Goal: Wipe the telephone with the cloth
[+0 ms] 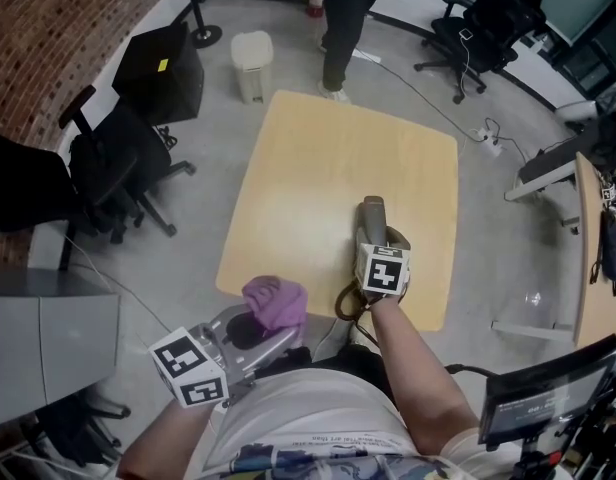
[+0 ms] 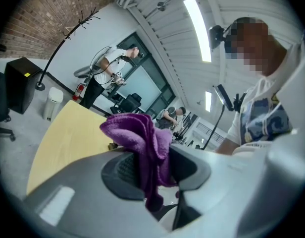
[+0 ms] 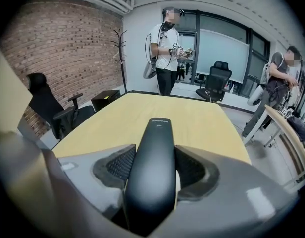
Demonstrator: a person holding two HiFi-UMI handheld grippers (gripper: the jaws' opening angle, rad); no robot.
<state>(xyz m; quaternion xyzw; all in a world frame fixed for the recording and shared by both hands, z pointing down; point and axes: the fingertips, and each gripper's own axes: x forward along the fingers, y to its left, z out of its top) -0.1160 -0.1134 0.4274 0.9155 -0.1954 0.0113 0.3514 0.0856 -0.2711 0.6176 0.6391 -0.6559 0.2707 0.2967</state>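
- Left gripper (image 2: pixel 151 175): jaws clenched on the purple cloth (image 2: pixel 137 133), bunched above the pads, at the table's (image 1: pixel 318 168) near edge.
- Right gripper (image 3: pixel 153 168): jaws grasping the black telephone handset (image 3: pixel 155 152), which juts out past them.
- Handset sits over the table's near right part, right of the cloth, apart from it.

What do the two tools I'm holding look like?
The left tool and right tool are pale grey plastic with dark ribbed pads. Each carries a white cube printed with black square markers. The arms are bare below a white printed T-shirt.
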